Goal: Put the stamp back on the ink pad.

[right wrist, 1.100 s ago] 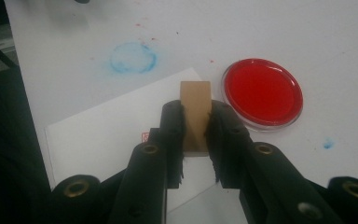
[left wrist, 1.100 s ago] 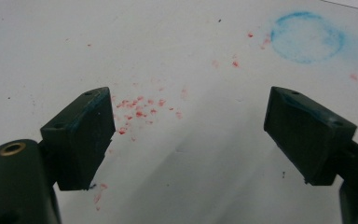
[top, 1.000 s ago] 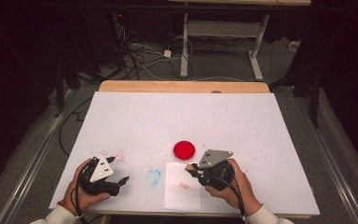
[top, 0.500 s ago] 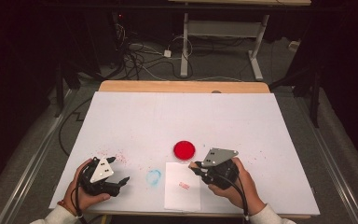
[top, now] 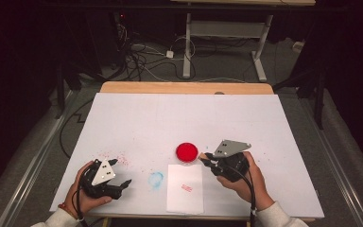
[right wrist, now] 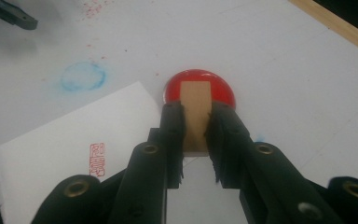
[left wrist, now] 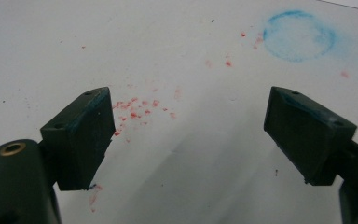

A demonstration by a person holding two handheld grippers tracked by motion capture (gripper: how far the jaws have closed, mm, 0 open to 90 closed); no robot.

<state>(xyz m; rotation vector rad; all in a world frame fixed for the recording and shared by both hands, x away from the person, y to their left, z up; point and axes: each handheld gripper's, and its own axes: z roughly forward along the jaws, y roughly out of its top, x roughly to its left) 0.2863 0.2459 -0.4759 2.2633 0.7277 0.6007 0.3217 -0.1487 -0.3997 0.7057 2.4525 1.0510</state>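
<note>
Here, right tool [right wrist: 196, 140] pinching wooden stamp [right wrist: 196, 107] over red ink pad [right wrist: 223, 93], left tool [left wrist: 189, 135] spread, paper's red seal print [right wrist: 97, 158] unreadable

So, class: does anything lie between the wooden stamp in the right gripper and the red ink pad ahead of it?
Nothing visible does. The right gripper holds the wooden stamp with its end pointing at the red ink pad; no other object lies between them.

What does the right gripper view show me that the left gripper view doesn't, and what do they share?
Right gripper view: the right gripper shut on a wooden stamp over the red ink pad, plus the paper bearing a red imprint. Left gripper view: the left gripper open above scattered red specks. Both: the blue ring stain on the white table.
</note>
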